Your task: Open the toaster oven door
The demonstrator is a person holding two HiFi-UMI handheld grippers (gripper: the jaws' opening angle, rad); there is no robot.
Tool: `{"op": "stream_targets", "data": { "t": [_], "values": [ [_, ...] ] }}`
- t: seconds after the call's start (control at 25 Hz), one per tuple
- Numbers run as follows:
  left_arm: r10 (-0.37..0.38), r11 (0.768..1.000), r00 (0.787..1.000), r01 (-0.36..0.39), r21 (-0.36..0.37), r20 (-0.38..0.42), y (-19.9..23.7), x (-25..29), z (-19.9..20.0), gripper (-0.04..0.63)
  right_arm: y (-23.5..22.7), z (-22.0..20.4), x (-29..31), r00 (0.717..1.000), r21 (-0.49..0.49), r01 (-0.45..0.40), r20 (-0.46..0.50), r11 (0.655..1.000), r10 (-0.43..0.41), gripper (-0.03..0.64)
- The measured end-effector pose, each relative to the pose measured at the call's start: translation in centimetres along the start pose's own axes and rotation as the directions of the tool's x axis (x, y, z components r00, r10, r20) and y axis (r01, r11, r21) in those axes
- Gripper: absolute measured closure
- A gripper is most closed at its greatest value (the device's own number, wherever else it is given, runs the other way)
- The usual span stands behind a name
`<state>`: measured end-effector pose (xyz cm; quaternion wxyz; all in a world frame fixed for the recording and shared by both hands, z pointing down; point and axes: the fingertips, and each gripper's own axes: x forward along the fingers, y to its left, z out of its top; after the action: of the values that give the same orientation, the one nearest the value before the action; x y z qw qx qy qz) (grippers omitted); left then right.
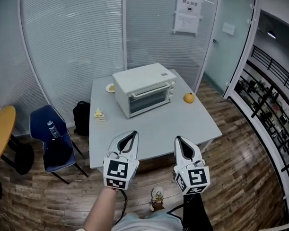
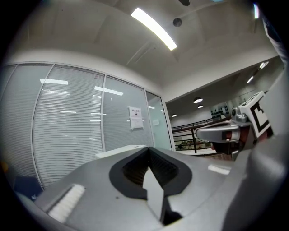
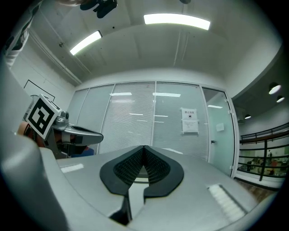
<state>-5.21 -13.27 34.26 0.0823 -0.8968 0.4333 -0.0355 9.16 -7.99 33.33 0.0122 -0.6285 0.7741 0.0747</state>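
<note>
Toaster oven [image 1: 144,89] up first: one of them, white, sitting toward the far side of the grey worktop [image 1: 182,126]. Its glass door is shut flat against the front, with the handle bar running along the top edge of the glass.

One orange fruit [image 1: 189,97] lies just right of the oven, not touching it. One small plate [image 1: 110,88] peeks out at the oven's back left corner. One small yellowish item [image 1: 100,115] lies off the oven's front left corner, too small to tell what it is.

Two tools in play, both well short of the oven on its near side, hanging over the worktop's near edge. The left tool [image 1: 134,133] has its jaws pressed together at the tips, and its own view shows nothing between them. The right tool [image 1: 178,138] is the same, tips meeting with an empty gap behind them. Neither touches the oven, and they hang side by side, apart from each other.

Off the worktop, left of the oven, stands one blue chair [image 1: 42,125] with one bottle [image 1: 53,129] lying on its seat. One black bag [image 1: 81,116] sits on the floor between the chair and the worktop. Behind the oven, one paper notice [image 1: 188,14] hangs on the glass wall.
</note>
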Motion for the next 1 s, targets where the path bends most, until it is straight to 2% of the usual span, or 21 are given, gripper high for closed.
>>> {"op": "stream_targets", "data": {
  "t": [0.24,0.48,0.84,1.0],
  "values": [
    [0.024,1.0,0.999,-0.024,-0.011,-0.021,1.2,6.1,-0.2,0.538,-3.8,-0.8,6.3,0.998,0.012,-0.065,-0.01,0.998,0.065,0.615],
    [0.049,0.998,0.999,-0.05,-0.041,-0.009,2.8,11.8,0.0,0.538,-7.0,-1.8,11.8,0.992,0.021,-0.123,-0.02,0.992,0.124,0.615],
    [0.1,0.994,0.994,-0.102,-0.027,-0.051,4.5,19.4,-0.7,0.537,-12.3,-4.0,17.9,0.989,0.054,-0.139,-0.042,0.989,0.142,0.615],
    [0.099,0.995,0.993,-0.101,-0.022,-0.058,5.0,22.4,-1.5,0.538,-13.9,-5.2,20.5,0.987,0.064,-0.15,-0.05,0.987,0.153,0.615]
  ]
}}
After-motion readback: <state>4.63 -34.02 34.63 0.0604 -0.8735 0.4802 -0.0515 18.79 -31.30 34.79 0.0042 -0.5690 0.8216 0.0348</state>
